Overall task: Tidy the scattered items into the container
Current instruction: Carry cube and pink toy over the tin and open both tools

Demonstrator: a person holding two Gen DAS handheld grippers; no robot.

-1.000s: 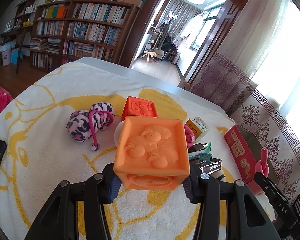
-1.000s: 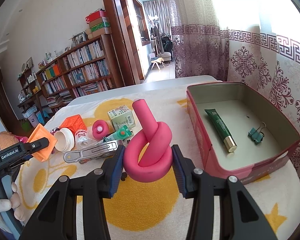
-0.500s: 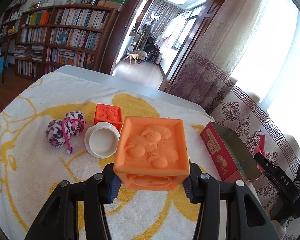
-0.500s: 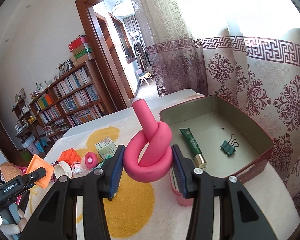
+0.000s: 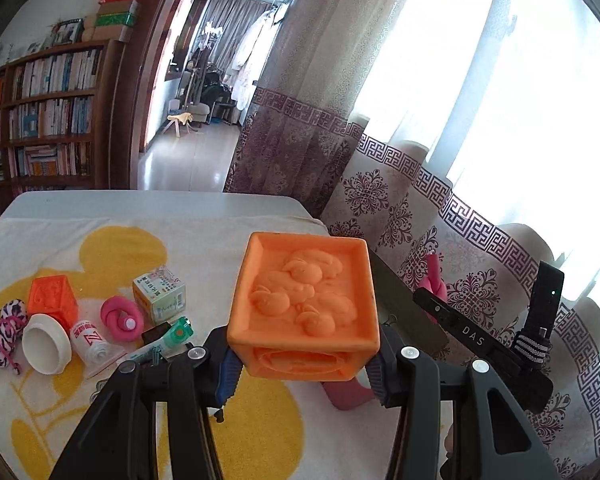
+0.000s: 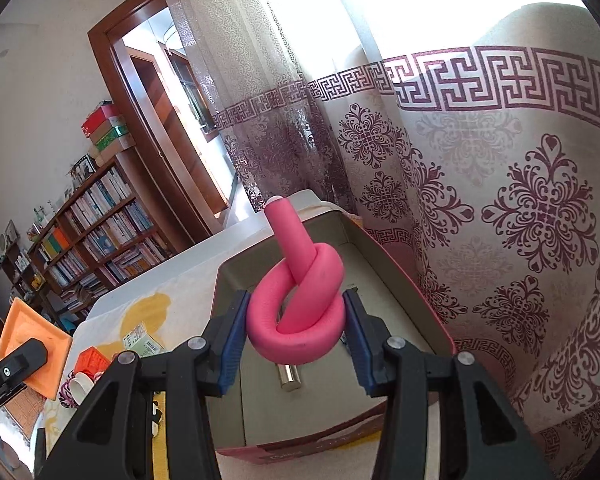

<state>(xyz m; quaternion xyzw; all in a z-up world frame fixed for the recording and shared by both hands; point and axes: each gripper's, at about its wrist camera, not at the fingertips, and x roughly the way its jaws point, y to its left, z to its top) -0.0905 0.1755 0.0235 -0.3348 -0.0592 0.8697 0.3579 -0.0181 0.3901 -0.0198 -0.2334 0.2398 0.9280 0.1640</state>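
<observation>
Overhead, right hand-held gripper [image 6: 296,334] clamps pink knot [image 6: 298,312] inside tin's rim [image 6: 414,300]; left clamps orange block [image 5: 304,306].

The left tool [image 5: 302,364] tilts downward, its blue-padded black fingers [image 5: 228,372] pressed against both sides of a soft orange embossed cube [image 5: 304,300]. The right tool [image 6: 296,332] also tilts downward, its blue pads [image 6: 234,340] clamped on a knotted pink foam tube [image 6: 300,316] whose free end rises above the fingertips.

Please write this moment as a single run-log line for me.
left tongs: shut on orange block | right tongs: shut on pink foam knot, over red tin | nothing released yet
</observation>
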